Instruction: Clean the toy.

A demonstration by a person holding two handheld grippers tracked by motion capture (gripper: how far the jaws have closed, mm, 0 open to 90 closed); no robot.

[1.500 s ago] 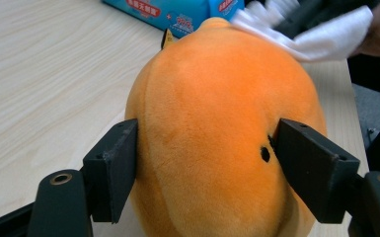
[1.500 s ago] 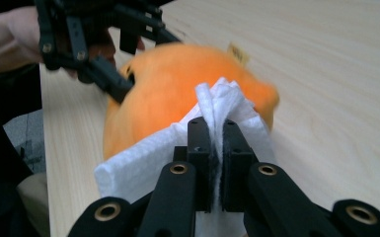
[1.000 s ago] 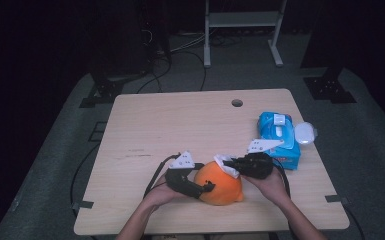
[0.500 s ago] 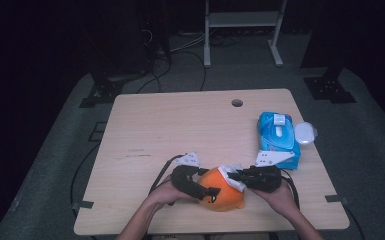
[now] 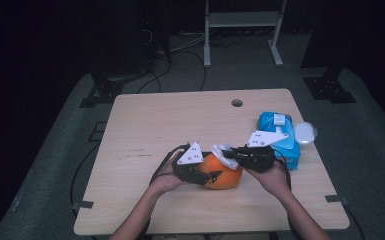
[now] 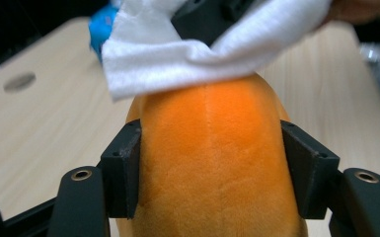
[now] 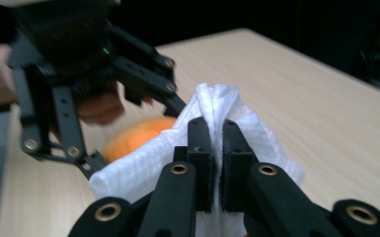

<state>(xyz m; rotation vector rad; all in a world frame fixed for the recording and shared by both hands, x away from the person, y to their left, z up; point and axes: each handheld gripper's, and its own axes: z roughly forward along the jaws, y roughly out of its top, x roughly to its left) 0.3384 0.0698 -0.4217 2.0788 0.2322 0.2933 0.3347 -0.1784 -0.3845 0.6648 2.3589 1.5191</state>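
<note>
On the tabletop [image 5: 145, 125], near its front edge, an orange plush toy [image 5: 223, 175] is being gripped across its sides by the left claw [image 6: 209, 173]. It is judged soft and light (best held at the middle). A white wipe [image 7: 247, 128], limp and thin, is being pinched by the right claw [image 7: 216, 148], touching the toy's top.

right tool [image 5: 231, 155] + white wipe [image 5: 223, 150] | shifted left across orange plush [image 5: 223, 173]
</note>
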